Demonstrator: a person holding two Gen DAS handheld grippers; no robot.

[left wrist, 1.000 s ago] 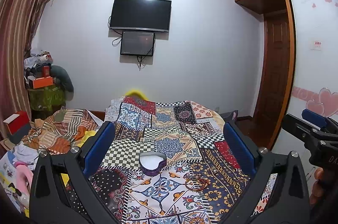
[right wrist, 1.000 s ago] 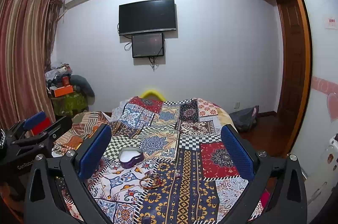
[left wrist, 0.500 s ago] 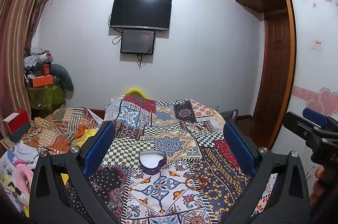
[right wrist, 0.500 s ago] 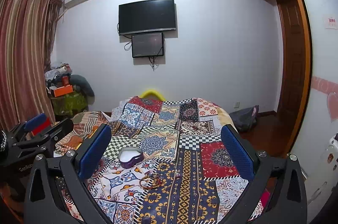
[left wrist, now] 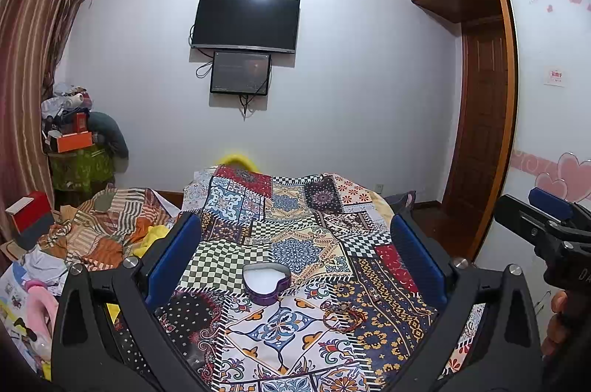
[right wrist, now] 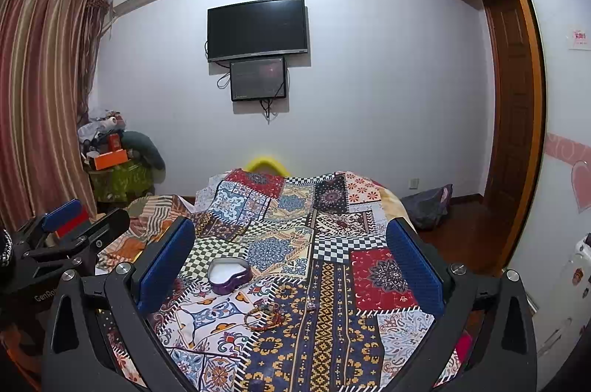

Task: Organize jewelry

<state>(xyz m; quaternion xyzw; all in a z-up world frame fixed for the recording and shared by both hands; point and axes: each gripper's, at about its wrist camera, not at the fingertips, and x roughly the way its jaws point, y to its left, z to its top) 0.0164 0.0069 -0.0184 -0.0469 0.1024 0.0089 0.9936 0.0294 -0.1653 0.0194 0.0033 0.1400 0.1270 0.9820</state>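
Note:
A purple heart-shaped box point(left wrist: 266, 282) with a white inside lies open on the patchwork bedspread point(left wrist: 295, 214); it also shows in the right wrist view point(right wrist: 229, 275). A small pile of bracelets point(left wrist: 343, 314) lies to its right and nearer me, seen too in the right wrist view point(right wrist: 264, 314). A small dark trinket point(right wrist: 311, 306) lies beside the pile. My left gripper point(left wrist: 295, 251) is open and empty above the bed, behind the box. My right gripper point(right wrist: 291, 255) is open and empty, held to the right of the left one.
A heap of striped cloth point(left wrist: 107, 229) and clutter lies left of the bed. A red box point(left wrist: 29, 214) sits at far left. A TV point(left wrist: 245, 22) hangs on the far wall. A wooden door point(left wrist: 484, 133) and wardrobe stand at right. A dark bag point(right wrist: 430, 207) lies on the floor.
Both grippers have tilted very slightly; the view has hardly shifted. The box and bracelets have not moved.

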